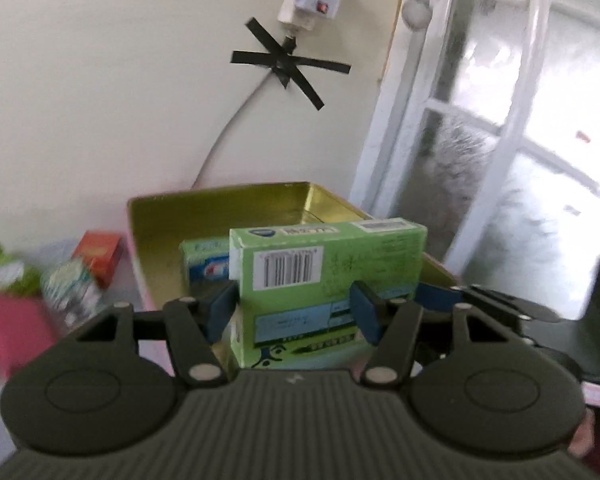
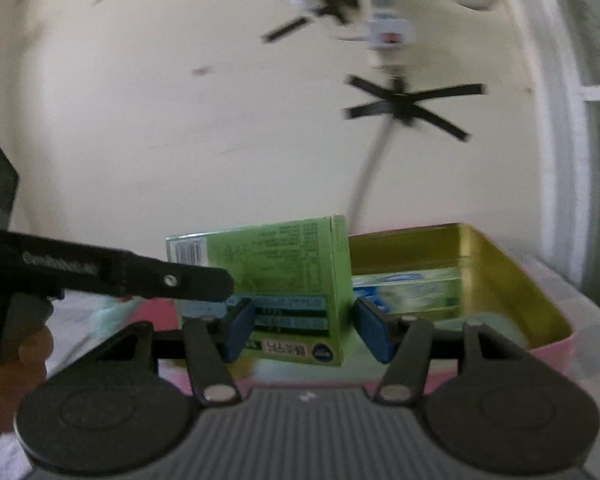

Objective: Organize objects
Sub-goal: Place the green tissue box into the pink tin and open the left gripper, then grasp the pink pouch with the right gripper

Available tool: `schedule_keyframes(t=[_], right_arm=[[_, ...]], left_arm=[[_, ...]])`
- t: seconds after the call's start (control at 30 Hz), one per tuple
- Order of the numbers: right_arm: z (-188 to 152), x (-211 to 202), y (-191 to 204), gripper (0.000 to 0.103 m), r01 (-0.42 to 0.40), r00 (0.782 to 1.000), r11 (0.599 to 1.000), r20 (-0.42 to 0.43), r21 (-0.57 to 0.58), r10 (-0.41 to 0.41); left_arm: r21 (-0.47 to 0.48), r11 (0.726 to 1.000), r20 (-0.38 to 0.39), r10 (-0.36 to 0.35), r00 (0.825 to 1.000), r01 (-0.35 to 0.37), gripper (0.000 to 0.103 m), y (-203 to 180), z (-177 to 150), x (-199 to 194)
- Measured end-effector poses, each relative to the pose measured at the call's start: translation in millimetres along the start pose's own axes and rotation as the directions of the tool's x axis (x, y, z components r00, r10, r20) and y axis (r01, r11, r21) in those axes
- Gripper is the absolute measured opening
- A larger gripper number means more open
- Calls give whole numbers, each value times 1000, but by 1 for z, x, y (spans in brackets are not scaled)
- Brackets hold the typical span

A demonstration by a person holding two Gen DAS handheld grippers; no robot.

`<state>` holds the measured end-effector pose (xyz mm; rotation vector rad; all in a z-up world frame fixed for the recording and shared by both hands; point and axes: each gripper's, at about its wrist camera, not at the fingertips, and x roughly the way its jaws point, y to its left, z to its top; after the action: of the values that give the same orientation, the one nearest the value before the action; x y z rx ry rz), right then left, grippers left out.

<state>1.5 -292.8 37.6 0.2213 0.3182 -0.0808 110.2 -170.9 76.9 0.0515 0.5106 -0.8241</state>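
right gripper (image 2: 304,330): blue pads on either side of the green box (image 2: 284,280), contact not clear | left gripper (image 2: 204,280): reaches in from the left, its tip against the box | tin (image 2: 540,304): gold inside, pink outside, toothpaste box (image 2: 404,292) lying in it | wall (image 2: 140,120): black tape cross (image 2: 408,106)

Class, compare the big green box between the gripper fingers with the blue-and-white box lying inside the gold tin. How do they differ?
The green box is larger; the blue-and-white box looks smaller. The green box is held up in the left gripper; the blue-and-white box rests low inside the tin. The green box shows barcodes; none is visible on the other. Both are printed cardboard cartons.
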Motion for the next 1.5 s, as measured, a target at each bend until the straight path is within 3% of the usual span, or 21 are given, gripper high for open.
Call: schedule_keyframes(t=[0.07, 0.17, 0.33, 0.5, 0.63, 0.83, 1.03, 1.17, 1.33, 1.5], right_arm=[[-1, 20, -9, 72, 57, 998, 998, 10, -12, -57], [-11, 38, -19, 73, 184, 983, 983, 28, -29, -183], [-21, 23, -21, 75, 222, 972, 972, 99, -71, -215], [-22, 17, -20, 74, 198, 974, 980, 117, -33, -193], [-24, 8, -24, 74, 217, 967, 976, 133, 21, -218], [-28, -7, -24, 74, 204, 972, 972, 91, 112, -215], [-30, -19, 12, 75, 166, 981, 984, 88, 65, -171], [-24, -12, 51, 75, 112, 990, 993, 84, -22, -110], [-20, 12, 100, 75, 11, 1000, 996, 30, -91, -8], [-21, 50, 146, 75, -122, 989, 989, -97, -89, 113]], left_arm=[[38, 994, 20, 101, 995, -102, 71, -15, -2, 27], [74, 961, 6, 266, 964, -266, 73, -26, -11, 51], [82, 927, 60, 362, 930, -366, 76, -32, -20, 33], [110, 881, 86, 452, 888, -459, 77, -38, -24, 7], [118, 859, 68, 493, 868, -497, 76, -30, -35, -10], [95, 849, 20, 520, 854, -519, 76, -2, -56, -32], [31, 832, -29, 554, 832, -553, 76, 41, -74, -51], [-7, 806, -52, 591, 805, -592, 77, 75, -87, -64], [-56, 754, -99, 648, 755, -655, 77, 131, -108, -81], [-151, 639, -129, 744, 656, -754, 77, 196, -125, -114]])
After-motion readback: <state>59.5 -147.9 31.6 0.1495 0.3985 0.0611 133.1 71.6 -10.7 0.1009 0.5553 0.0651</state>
